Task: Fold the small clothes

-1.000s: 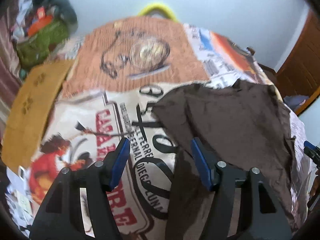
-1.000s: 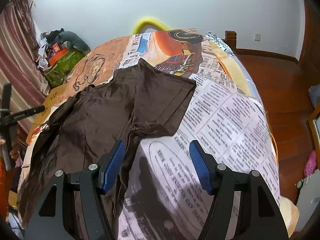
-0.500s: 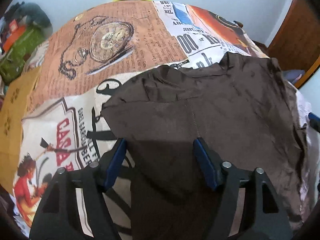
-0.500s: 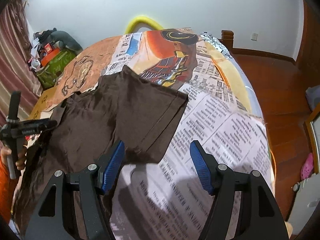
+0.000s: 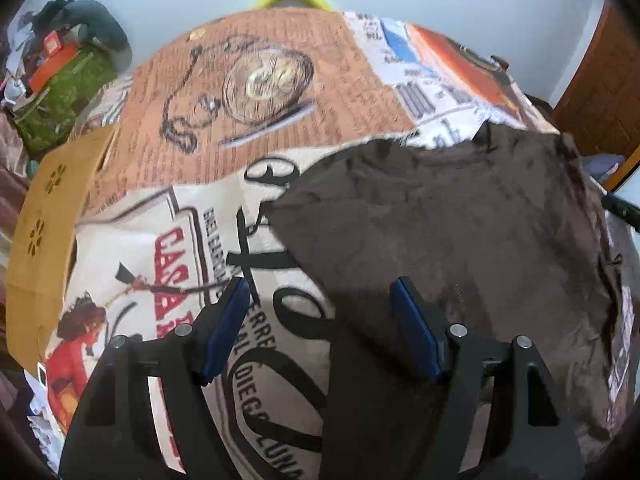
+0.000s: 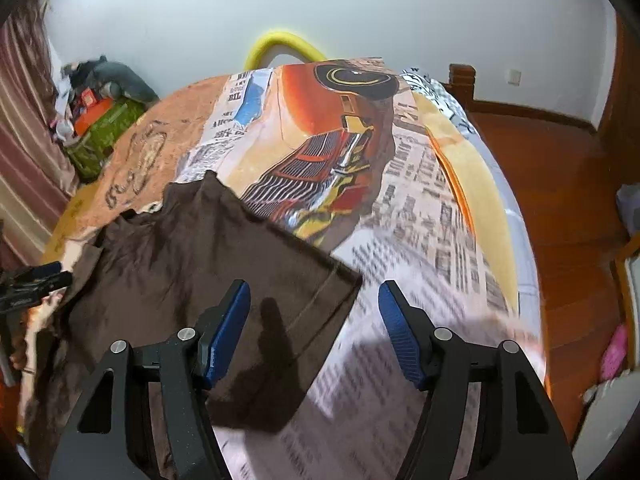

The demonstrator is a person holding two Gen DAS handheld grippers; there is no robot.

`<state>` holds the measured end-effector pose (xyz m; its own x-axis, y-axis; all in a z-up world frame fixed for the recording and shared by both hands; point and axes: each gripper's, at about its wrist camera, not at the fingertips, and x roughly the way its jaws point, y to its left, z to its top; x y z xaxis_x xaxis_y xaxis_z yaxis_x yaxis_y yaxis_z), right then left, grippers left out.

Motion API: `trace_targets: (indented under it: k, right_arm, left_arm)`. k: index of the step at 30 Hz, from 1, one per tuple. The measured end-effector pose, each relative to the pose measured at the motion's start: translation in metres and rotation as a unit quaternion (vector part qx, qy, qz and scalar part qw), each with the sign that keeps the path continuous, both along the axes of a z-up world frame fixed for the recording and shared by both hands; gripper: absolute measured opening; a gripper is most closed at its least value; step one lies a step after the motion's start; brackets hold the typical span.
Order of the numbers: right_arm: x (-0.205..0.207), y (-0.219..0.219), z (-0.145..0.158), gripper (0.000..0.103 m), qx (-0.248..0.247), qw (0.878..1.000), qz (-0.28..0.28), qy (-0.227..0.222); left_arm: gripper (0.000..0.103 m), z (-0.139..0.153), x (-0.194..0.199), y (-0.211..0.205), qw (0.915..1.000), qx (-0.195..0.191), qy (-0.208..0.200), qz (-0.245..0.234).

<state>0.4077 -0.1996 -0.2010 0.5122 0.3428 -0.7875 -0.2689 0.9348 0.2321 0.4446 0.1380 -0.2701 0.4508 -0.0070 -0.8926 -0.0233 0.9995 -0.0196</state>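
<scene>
A dark brown garment (image 5: 460, 232) lies spread flat on the printed bedspread (image 5: 168, 264). My left gripper (image 5: 320, 308) hovers open over the garment's left edge; cloth lies below its right finger and bare bedspread below its left, with nothing pinched. In the right wrist view the brown garment (image 6: 208, 264) fills the lower left. My right gripper (image 6: 314, 304) stands open just above its right corner, pads apart and off the cloth. The left gripper (image 6: 32, 280) shows at the far left edge there. The right gripper's tip (image 5: 620, 210) peeks in at the right of the left view.
The bedspread (image 6: 420, 208) falls away to a wooden floor (image 6: 560, 200) on the right. A yellow padded rail (image 6: 284, 46) stands at the far end. A green bag with clutter (image 5: 60, 92) and a yellow cloth (image 5: 44, 240) sit to the left.
The garment's right corner, crumpled a second ago, now lies flat, closer to the right fingers. The left gripper swung over the cloth, then back to its left edge, and its jaws widened slightly.
</scene>
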Motion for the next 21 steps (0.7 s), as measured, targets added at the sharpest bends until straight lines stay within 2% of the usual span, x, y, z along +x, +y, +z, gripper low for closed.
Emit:
trace_targets:
  k: [2,5,7,8,9,13,17,21]
  right_arm:
    - [0.006,0.004,-0.004,0.062,-0.013,1.000,0.011,0.000]
    - [0.015,0.009,-0.013,0.049,-0.037,0.999,0.021,0.008]
    - [0.017,0.009,-0.015,0.035,-0.037,0.999,0.020,0.012]
    - [0.017,0.008,-0.015,0.017,-0.034,0.999,0.016,0.015]
    - [0.017,0.006,-0.014,0.009,-0.027,0.999,0.013,0.022]
    - [0.009,0.007,-0.004,0.007,-0.018,0.999,0.017,0.028]
    - [-0.007,0.020,0.015,0.007,-0.002,0.998,0.049,0.025]
    - [-0.025,0.048,0.042,0.007,0.017,0.996,0.084,0.012]
  left_arm:
    - [0.074,-0.007,-0.001,0.002,0.9999,-0.011,0.004,0.006]
    - [0.074,-0.013,-0.001,0.004,0.9993,-0.031,0.002,0.022]
    - [0.074,-0.012,0.000,0.003,0.9992,-0.030,0.001,0.026]
    - [0.074,-0.011,0.000,0.002,0.9994,-0.024,0.000,0.026]
    - [0.074,-0.008,-0.003,-0.001,0.9996,-0.012,-0.004,0.026]
    - [0.074,0.009,-0.014,0.002,0.9993,0.012,-0.024,0.026]
    - [0.074,0.028,-0.033,0.017,0.9980,0.007,-0.046,0.042]
    - [0.074,0.032,-0.052,0.029,0.9973,-0.006,-0.050,0.053]
